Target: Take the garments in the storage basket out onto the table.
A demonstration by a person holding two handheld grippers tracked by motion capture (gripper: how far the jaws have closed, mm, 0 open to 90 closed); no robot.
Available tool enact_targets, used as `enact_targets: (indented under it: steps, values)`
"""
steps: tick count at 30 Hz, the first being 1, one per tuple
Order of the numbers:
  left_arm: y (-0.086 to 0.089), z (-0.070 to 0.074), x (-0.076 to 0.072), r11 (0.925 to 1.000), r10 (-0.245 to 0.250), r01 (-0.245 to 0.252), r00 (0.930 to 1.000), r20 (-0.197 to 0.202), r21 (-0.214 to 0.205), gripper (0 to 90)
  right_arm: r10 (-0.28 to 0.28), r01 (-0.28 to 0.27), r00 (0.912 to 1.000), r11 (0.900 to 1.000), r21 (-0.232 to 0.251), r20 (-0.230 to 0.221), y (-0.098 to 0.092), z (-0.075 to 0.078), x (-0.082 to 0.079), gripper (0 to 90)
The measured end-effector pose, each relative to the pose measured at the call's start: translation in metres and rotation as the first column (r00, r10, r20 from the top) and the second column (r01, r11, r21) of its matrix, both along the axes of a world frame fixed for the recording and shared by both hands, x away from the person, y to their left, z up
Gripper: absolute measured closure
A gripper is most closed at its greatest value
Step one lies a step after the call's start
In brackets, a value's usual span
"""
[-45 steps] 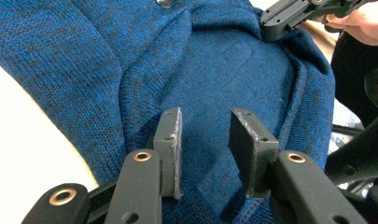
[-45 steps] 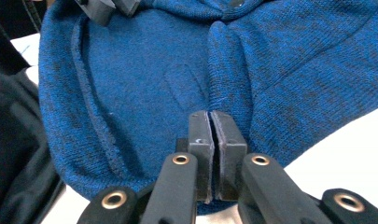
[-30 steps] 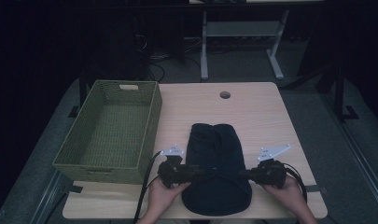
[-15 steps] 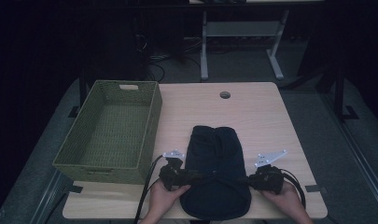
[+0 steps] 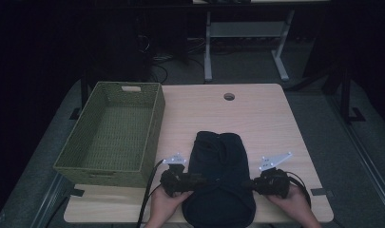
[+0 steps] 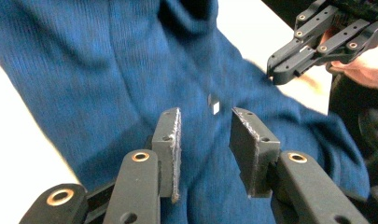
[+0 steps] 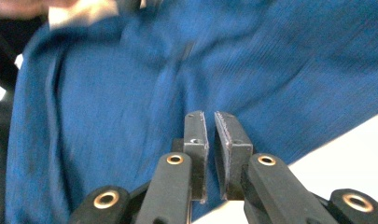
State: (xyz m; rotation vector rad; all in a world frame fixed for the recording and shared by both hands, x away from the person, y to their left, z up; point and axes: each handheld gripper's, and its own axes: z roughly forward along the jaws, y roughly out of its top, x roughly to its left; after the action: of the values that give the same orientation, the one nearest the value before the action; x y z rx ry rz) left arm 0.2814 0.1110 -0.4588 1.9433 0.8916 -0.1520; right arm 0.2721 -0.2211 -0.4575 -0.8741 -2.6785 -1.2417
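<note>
Over the blue garment [image 5: 222,185], your left gripper [image 6: 205,135] stands open, your right gripper [image 7: 211,135] nearly closed on nothing; pinch both side edges evenly.

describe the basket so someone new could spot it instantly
Start at the light wooden table and go to its left edge. The basket sits there: a green woven rectangular bin, open and empty. Its colour and rigid walls separate it from the soft dark blue garment lying beside it.
</note>
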Motion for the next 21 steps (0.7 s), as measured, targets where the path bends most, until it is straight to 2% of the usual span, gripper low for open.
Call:
enact_targets:
  steps: [3, 5, 8, 9, 10, 13, 14, 15, 18, 19, 21]
  values:
    - [-0.01, 0.009, 0.012, 0.9995, 0.018, -0.018, 0.9996, 0.022, -0.026, 63.4, -0.074, 0.07, 0.9961, 0.9951, 0.069, 0.049, 0.002, 0.016, 0.017, 83.7]
    - [-0.017, 0.014, 0.02, 0.9987, 0.036, -0.035, 0.9986, 0.04, -0.038, 63.4, -0.112, 0.105, 0.9915, 0.9896, 0.098, 0.066, 0.006, 0.024, 0.032, 84.3]
    - [-0.022, 0.017, 0.027, 0.9974, 0.059, -0.057, 0.9966, 0.057, -0.044, 63.4, -0.161, 0.153, 0.9859, 0.9779, 0.143, 0.047, 0.013, 0.029, 0.055, 84.7]
    - [-0.025, 0.017, 0.033, 0.9955, 0.081, -0.078, 0.9949, 0.06, -0.054, 63.4, -0.18, 0.172, 0.9831, 0.9717, 0.162, 0.036, 0.016, 0.029, 0.063, 85.2]
    - [-0.025, 0.016, 0.035, 0.9948, 0.09, -0.087, 0.994, 0.061, -0.054, 63.5, -0.181, 0.175, 0.9831, 0.9702, 0.168, 0.024, 0.018, 0.028, 0.068, 85.3]
    - [-0.024, 0.014, 0.039, 0.9934, 0.102, -0.1, 0.9935, 0.049, -0.057, 63.3, -0.179, 0.18, 0.9837, 0.9732, 0.144, -0.015, 0.03, 0.018, 0.083, 85.3]
    - [-0.024, 0.014, 0.039, 0.9934, 0.102, -0.1, 0.9935, 0.049, -0.057, 63.2, -0.179, 0.18, 0.9837, 0.9732, 0.144, -0.015, 0.03, 0.018, 0.083, 85.3]
    - [-0.022, 0.014, 0.04, 0.9925, 0.111, -0.109, 0.9925, 0.05, -0.056, 62.8, -0.166, 0.169, 0.9853, 0.9792, 0.111, -0.039, 0.038, 0.007, 0.088, 85.3]
    - [-0.021, 0.015, 0.042, 0.9908, 0.123, -0.119, 0.9911, 0.052, -0.063, 61.7, -0.161, 0.165, 0.9842, 0.985, 0.052, -0.074, 0.047, -0.007, 0.09, 85.4]
    - [-0.021, 0.015, 0.043, 0.9904, 0.126, -0.123, 0.9907, 0.051, -0.064, 61.5, -0.162, 0.166, 0.9834, 0.9851, 0.046, -0.082, 0.048, -0.012, 0.09, 85.6]
    - [-0.021, 0.016, 0.046, 0.9886, 0.137, -0.133, 0.9889, 0.058, -0.07, 61.3, -0.169, 0.176, 0.9807, 0.9817, 0.072, -0.099, 0.046, -0.017, 0.091, 86.0]
